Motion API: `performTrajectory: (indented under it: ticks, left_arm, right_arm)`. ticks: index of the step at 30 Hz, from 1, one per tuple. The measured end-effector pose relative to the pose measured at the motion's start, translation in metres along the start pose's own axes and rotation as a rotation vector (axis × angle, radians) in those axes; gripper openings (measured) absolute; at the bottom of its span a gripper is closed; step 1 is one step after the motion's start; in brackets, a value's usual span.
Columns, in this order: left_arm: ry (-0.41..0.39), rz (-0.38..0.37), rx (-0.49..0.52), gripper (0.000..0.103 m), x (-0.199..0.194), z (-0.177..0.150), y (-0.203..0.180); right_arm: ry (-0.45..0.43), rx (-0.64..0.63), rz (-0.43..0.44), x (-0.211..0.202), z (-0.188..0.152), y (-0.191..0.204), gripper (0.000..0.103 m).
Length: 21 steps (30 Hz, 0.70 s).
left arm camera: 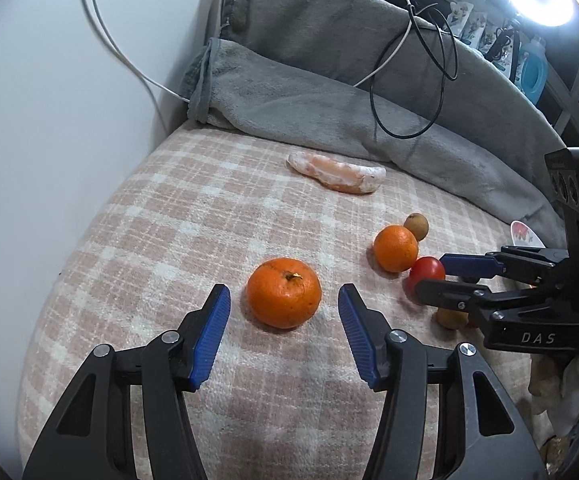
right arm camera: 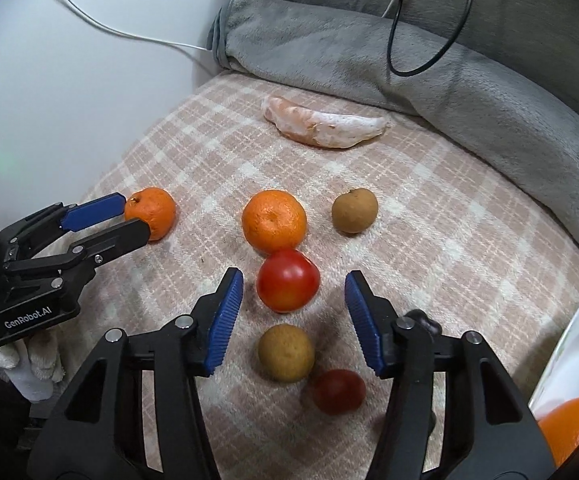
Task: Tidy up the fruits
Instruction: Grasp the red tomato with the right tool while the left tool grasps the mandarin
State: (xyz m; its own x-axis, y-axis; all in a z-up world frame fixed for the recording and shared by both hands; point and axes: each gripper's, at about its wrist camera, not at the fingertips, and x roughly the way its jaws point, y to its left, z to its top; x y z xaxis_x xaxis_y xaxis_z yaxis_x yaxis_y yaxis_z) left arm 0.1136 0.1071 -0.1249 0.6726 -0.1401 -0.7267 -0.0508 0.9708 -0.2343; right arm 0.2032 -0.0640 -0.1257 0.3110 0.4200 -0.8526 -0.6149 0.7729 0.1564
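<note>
Orange mandarin [left arm camera: 284,293] lies on the checked bed cover [left arm camera: 169,240], between the parted jaws of the left hand-held gripper [left arm camera: 284,334], untouched. Right hand-held gripper [right arm camera: 293,322] stands apart around the red tomato [right arm camera: 288,280], pads clear.

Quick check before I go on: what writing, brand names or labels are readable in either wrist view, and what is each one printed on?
"DAS" — on the black body of the right gripper, seen in the left wrist view.
"GenRobot.AI" — on the black body of the left gripper, seen in the right wrist view.
Blue bottle by the ring light: any label is too small to read.
Plate: a floral pattern only, no words.
</note>
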Motion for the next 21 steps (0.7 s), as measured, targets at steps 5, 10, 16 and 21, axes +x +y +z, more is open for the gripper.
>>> performTrajectory:
  ticks: [5,10,16,21]
  left_arm:
    - [0.021,-0.011,-0.015,0.054,0.007,0.000,0.003]
    - [0.035,-0.026,-0.027,0.046,0.013,-0.002,0.005]
    - [0.037,-0.024,-0.025,0.041,0.014,-0.002,0.004]
    - [0.032,-0.022,-0.029,0.040,0.014,-0.001,0.005]
  right_arm:
    - [0.011,-0.004,-0.001,0.006,0.003,0.001,0.051]
    - [0.013,-0.009,-0.009,0.010,0.008,0.003,0.048]
    - [0.021,-0.020,-0.012,0.015,0.013,0.006,0.036]
    - [0.019,-0.030,-0.021,0.015,0.013,0.009,0.035]
